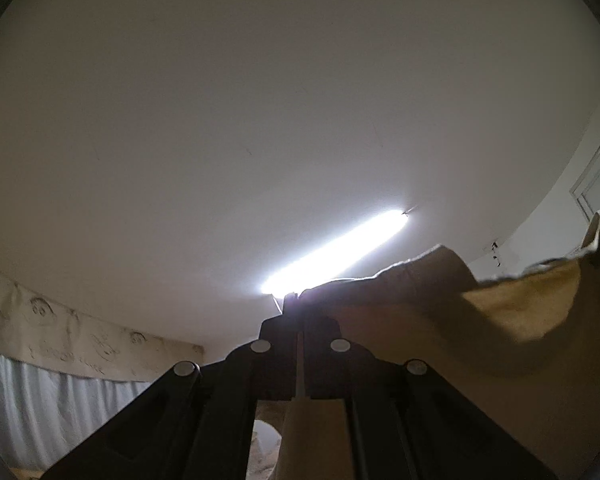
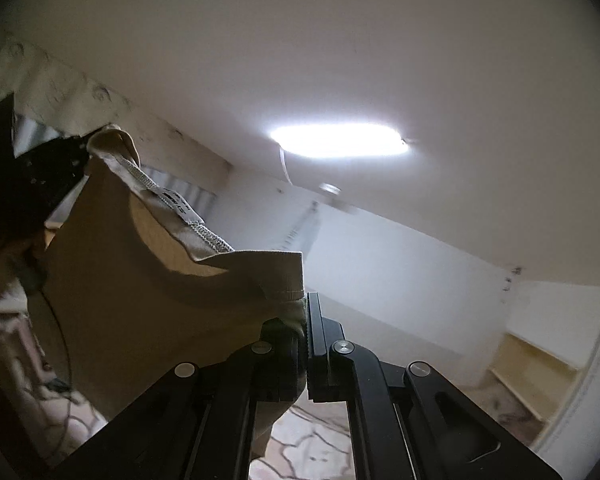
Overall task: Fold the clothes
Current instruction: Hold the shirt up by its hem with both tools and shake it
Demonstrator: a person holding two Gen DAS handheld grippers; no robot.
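While both grippers, left gripper (image 1: 300,312) and right gripper (image 2: 305,320), pinch the tan garment (image 2: 148,280) aloft, we should keep its edge taut

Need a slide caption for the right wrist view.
Right gripper pinches a tan shirt by its collar, raised toward the ceiling light.

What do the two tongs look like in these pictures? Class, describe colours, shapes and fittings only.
Both the left tongs and the right tongs are matte black, built from angular linkage bars that spread out towards the camera. Round silver rivets mark each pivot. The right tongs' inner finger edge looks finely ridged. No cables, sleeves or printed markings show.
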